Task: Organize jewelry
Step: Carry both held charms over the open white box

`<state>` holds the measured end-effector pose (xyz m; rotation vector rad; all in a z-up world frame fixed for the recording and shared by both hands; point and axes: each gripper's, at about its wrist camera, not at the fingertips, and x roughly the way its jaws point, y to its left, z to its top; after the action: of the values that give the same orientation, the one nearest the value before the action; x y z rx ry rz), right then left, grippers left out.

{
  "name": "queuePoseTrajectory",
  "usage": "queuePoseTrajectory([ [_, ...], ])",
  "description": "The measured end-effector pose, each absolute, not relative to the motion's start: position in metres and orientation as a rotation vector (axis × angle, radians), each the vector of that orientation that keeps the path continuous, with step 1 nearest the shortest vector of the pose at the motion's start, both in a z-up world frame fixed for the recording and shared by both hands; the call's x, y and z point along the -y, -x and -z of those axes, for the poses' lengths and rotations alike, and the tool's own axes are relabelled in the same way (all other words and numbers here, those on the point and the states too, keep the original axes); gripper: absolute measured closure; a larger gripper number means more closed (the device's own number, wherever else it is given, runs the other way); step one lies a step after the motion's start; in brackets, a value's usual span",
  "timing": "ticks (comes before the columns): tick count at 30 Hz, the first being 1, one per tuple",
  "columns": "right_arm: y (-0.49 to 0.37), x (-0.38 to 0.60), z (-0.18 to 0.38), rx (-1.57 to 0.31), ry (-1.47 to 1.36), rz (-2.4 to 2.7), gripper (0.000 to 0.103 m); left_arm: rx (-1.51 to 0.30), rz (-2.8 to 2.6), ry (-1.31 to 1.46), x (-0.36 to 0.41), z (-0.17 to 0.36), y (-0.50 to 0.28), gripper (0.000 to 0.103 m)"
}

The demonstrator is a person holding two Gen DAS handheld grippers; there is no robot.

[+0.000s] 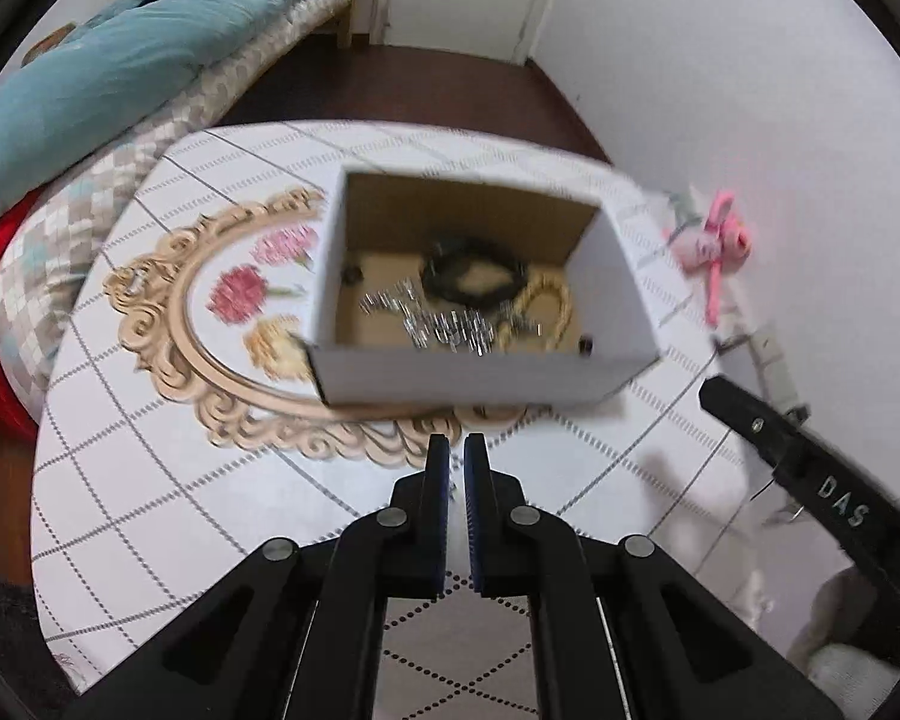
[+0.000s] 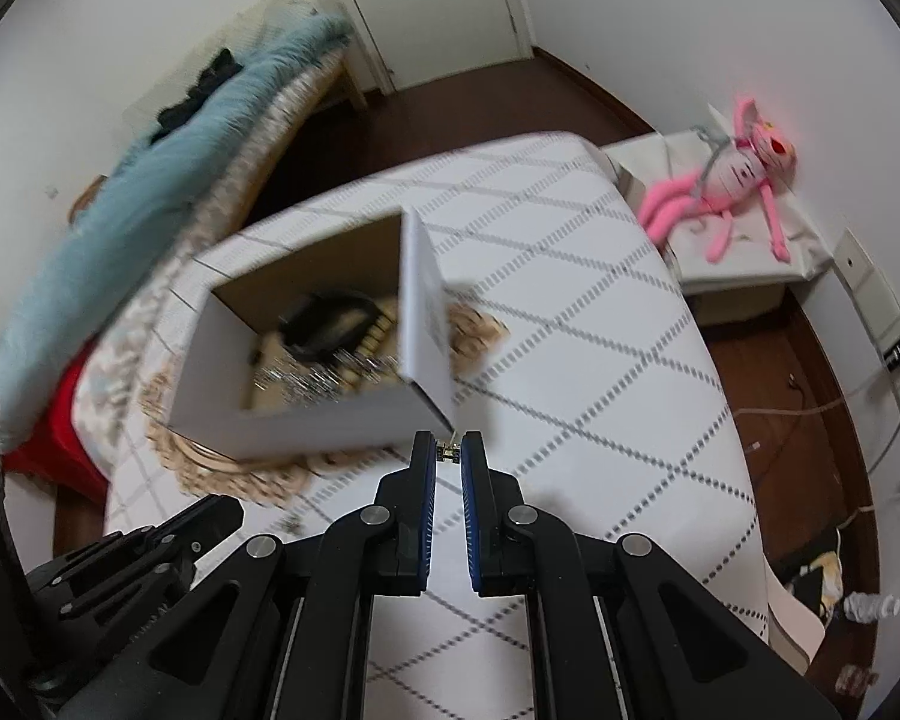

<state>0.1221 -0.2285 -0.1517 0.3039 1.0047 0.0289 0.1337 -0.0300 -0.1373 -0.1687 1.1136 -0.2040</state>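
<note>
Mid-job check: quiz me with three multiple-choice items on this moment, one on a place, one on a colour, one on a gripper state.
1. Where does the black bracelet lie?
A. Inside the cardboard box
B. On the tablecloth beside the box
C. On the bed

2. What colour is the plush toy near the wall?
A. Green
B. Pink
C. Yellow

3. What is the right gripper doing?
A. Gaping wide and empty
B. Clamping the box wall
C. Pinching a small metallic piece at its fingertips

Answers:
1 A: the left wrist view shows the dark ring on the box floor, next to a beige beaded piece and silvery items.
2 B: its body and limbs are plainly pink.
3 C: a tiny gold-coloured item sits between the nearly closed fingertips, just short of the box corner.
</note>
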Motion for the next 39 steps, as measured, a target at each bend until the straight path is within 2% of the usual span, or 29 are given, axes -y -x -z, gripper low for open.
queuePoseTrajectory([
  [5, -0.125, 0.224, 0.131, -0.967, -0.328, -0.063, 0.094, -1.082, 0.18, 0.216, 0.0, 0.119, -0.135, 0.1],
  [10, -0.122, 0.223, 0.136, -0.975, -0.344, -0.072, 0.094, -1.117, 0.149, 0.247, -0.011, 0.135, -0.129, 0.1],
  [12, -0.12, 0.222, 0.143, -0.992, -0.347, -0.073, 0.094, -1.152, 0.155, 0.263, -0.009, 0.148, -0.129, 0.097],
  [13, -0.119, 0.223, 0.145, -0.994, -0.342, -0.071, 0.094, -1.176, 0.154, 0.267, -0.006, 0.154, -0.129, 0.093],
  [15, -0.116, 0.224, 0.152, -1.008, -0.342, -0.061, 0.094, -1.228, 0.148, 0.274, 0.003, 0.171, -0.131, 0.062],
  [17, -0.115, 0.227, 0.157, -1.016, -0.339, -0.049, 0.094, -1.234, 0.165, 0.276, 0.012, 0.184, -0.131, 0.054],
  [29, -0.111, 0.247, 0.183, -1.067, -0.338, 0.017, 0.094, -1.182, 0.142, -0.007, 0.056, 0.21, -0.126, 0.055],
  [31, -0.111, 0.246, 0.185, -1.071, -0.337, 0.018, 0.094, -1.16, 0.138, -0.037, 0.058, 0.21, -0.123, 0.063],
  [32, -0.111, 0.246, 0.186, -1.072, -0.337, 0.018, 0.094, -1.15, 0.138, -0.051, 0.06, 0.211, -0.122, 0.078],
  [33, -0.111, 0.245, 0.186, -1.073, -0.336, 0.018, 0.094, -1.139, 0.137, -0.071, 0.061, 0.211, -0.121, 0.088],
  [35, -0.111, 0.245, 0.187, -1.074, -0.332, 0.017, 0.094, -1.133, 0.154, -0.074, 0.063, 0.211, -0.122, 0.094],
  [39, -0.111, 0.243, 0.187, -1.075, -0.331, 0.017, 0.094, -1.124, 0.164, -0.081, 0.066, 0.213, -0.125, 0.095],
])
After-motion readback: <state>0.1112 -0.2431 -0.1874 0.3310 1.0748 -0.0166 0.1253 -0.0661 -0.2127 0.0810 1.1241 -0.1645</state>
